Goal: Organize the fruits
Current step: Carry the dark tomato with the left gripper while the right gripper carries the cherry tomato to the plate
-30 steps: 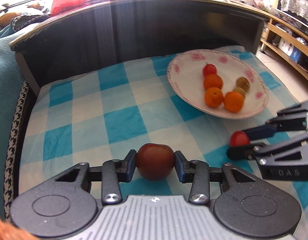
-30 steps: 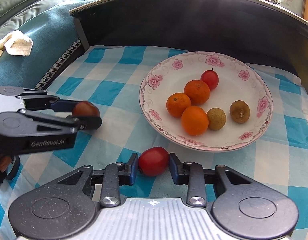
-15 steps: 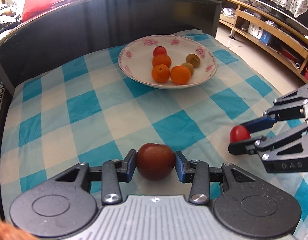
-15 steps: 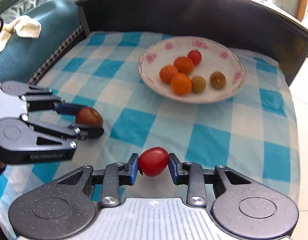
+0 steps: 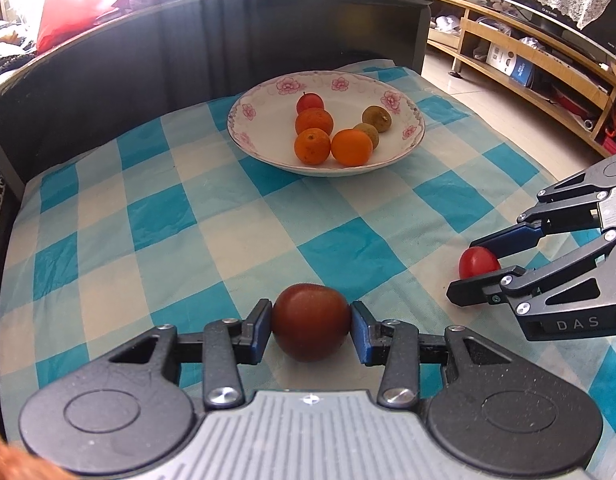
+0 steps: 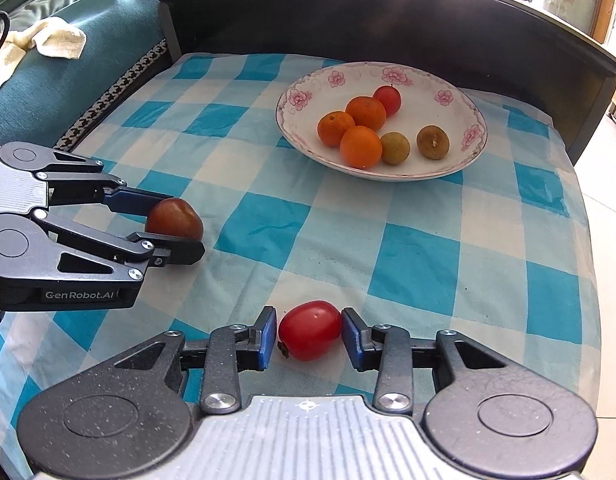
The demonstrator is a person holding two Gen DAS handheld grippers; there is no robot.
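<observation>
Left wrist: my left gripper (image 5: pixel 312 326) is clamped on a dark red fruit (image 5: pixel 310 321) above the checked cloth (image 5: pixel 211 236), well short of the plate (image 5: pixel 263 148). Right wrist: my right gripper (image 6: pixel 309 334) pinches a bright red tomato (image 6: pixel 309 330), pads on both sides of it, near the cloth's front edge.

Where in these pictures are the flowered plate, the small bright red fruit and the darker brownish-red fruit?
flowered plate (image 6: pixel 474 136): right wrist view, on its pink-flowered right rim.
bright red fruit (image 6: pixel 310 330): right wrist view, middle of its skin.
dark red fruit (image 5: pixel 311 322): left wrist view, middle of its front face.
</observation>
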